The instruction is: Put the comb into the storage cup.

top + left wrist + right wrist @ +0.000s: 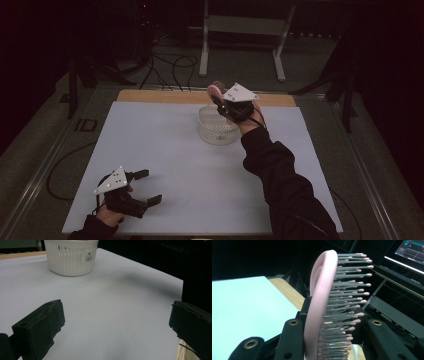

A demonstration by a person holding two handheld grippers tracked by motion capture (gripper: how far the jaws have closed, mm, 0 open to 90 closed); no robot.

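Two tongs work over a pale grey worktop (165,150) whose far edge shows a strip of bare wood. One white round plastic basket with slotted walls (216,126) stands on the far middle of the sheet, with a small printed label on its side in the left gripper view (71,257); nothing else lies on the sheet between it and the near edge. Beyond the worktop, on the dark floor, black cables (172,65) loop about and the white metal legs of a frame (242,42) stand well apart from the basket. A lit screen (412,251) glows at the upper right of the right gripper view. The right tongs (218,97) hang above the basket's far rim, clamped on a pink plastic hairbrush with grey pink-tipped bristles (215,91); in the right gripper view the brush (329,302) stands nearly upright between the jaws, its pink back to the left and bristles pointing right. The right forearm in a dark sleeve (280,185) reaches up from the lower right, wrist bent so the grey three-cornered plate faces up. The left tongs (145,187) rest low near the worktop's near left corner, pointing right, jaws spread wide with only bare sheet between them, well apart from the basket.
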